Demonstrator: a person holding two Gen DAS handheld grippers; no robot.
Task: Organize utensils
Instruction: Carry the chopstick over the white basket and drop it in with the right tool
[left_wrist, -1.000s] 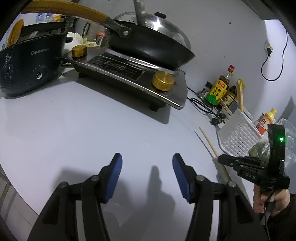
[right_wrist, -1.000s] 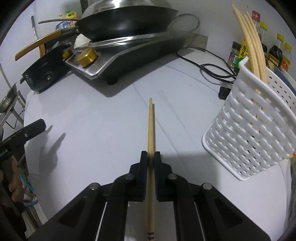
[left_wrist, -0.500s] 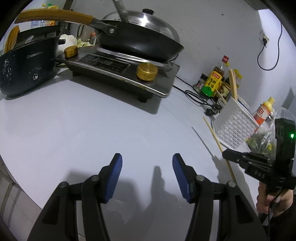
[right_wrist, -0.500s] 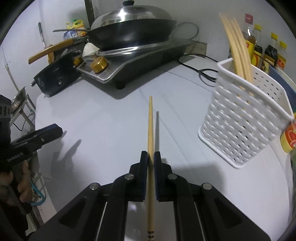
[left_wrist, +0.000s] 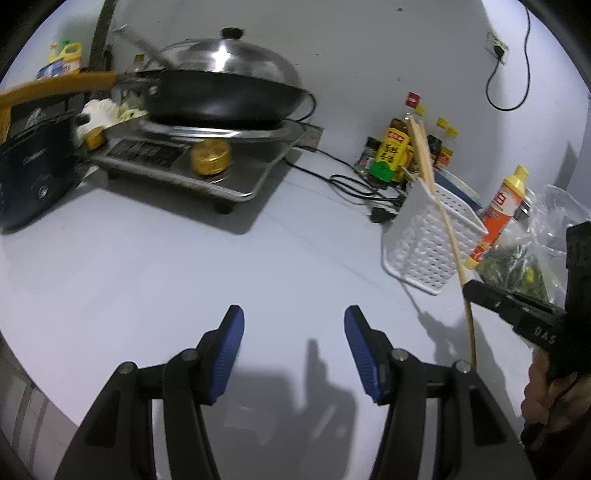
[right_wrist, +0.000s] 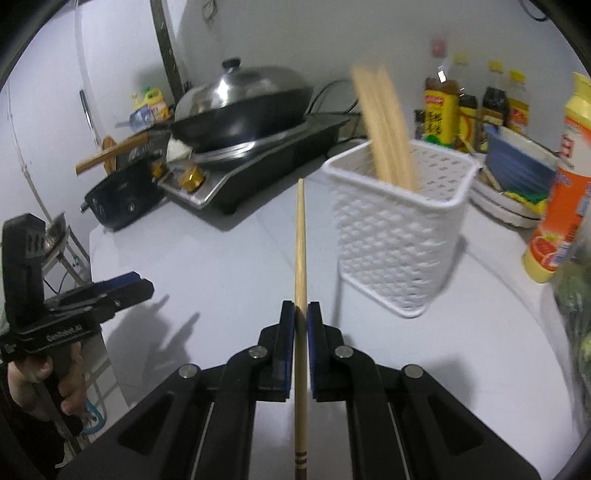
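Note:
My right gripper (right_wrist: 301, 317) is shut on a single wooden chopstick (right_wrist: 300, 243) and holds it lifted above the white counter, tip pointing forward, just left of the white perforated utensil basket (right_wrist: 397, 236). Several chopsticks (right_wrist: 384, 125) stand in that basket. In the left wrist view the held chopstick (left_wrist: 452, 243) rises in front of the basket (left_wrist: 424, 236), with the right gripper (left_wrist: 469, 288) at its lower part. My left gripper (left_wrist: 293, 332) is open and empty above the bare counter, and shows in the right wrist view (right_wrist: 142, 284).
An induction cooker (left_wrist: 207, 162) with a lidded black wok (left_wrist: 221, 96) stands at the back left beside a black appliance (left_wrist: 33, 173). Sauce bottles (left_wrist: 393, 147), a yellow-capped bottle (left_wrist: 498, 210), a cable and a bag of greens (left_wrist: 524, 266) crowd the right.
My right gripper has lifted the chopstick off the counter and tilted it up beside the basket. The left gripper has drawn back and stayed open.

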